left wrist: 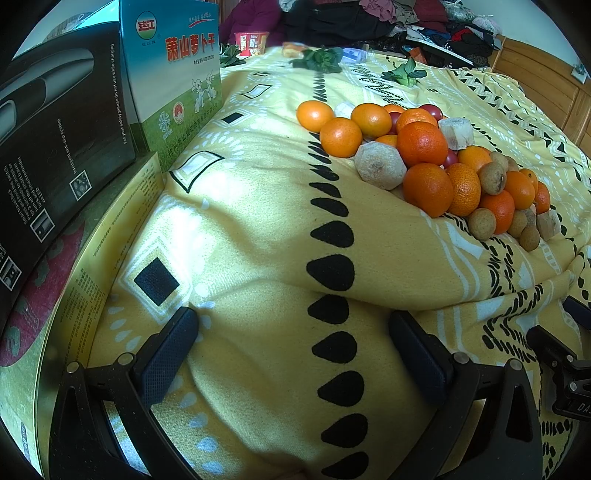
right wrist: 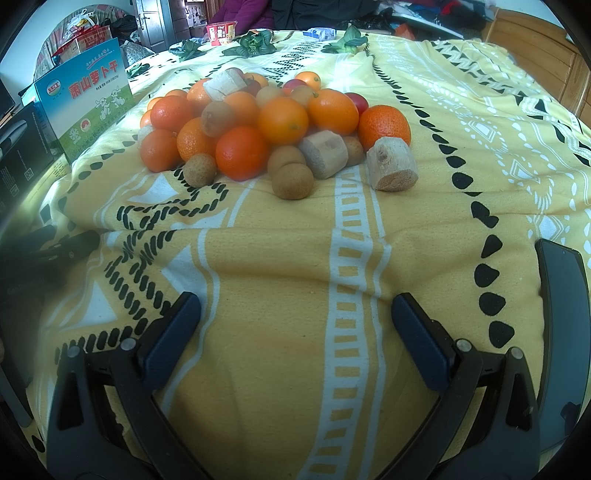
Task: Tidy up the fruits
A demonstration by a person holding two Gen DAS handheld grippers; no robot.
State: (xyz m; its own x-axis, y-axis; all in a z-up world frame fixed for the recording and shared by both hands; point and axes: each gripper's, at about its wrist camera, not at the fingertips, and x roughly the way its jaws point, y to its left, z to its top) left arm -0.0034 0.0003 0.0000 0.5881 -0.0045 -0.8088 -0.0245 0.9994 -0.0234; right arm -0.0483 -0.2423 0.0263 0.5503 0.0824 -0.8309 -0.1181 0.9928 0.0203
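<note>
A pile of fruit lies on the yellow patterned blanket: orange kumquats, brown longans, pale cut cane chunks and small red tomatoes. The pile also shows in the left wrist view, with oranges to the upper right. My left gripper is open and empty, low over the blanket, well short of the pile. My right gripper is open and empty, in front of the pile with a gap to the nearest longan.
A blue-green box and a black box stand at the left on a yellow tin. Green leafy vegetables and a red cup lie beyond the pile. A dark phone lies at the right.
</note>
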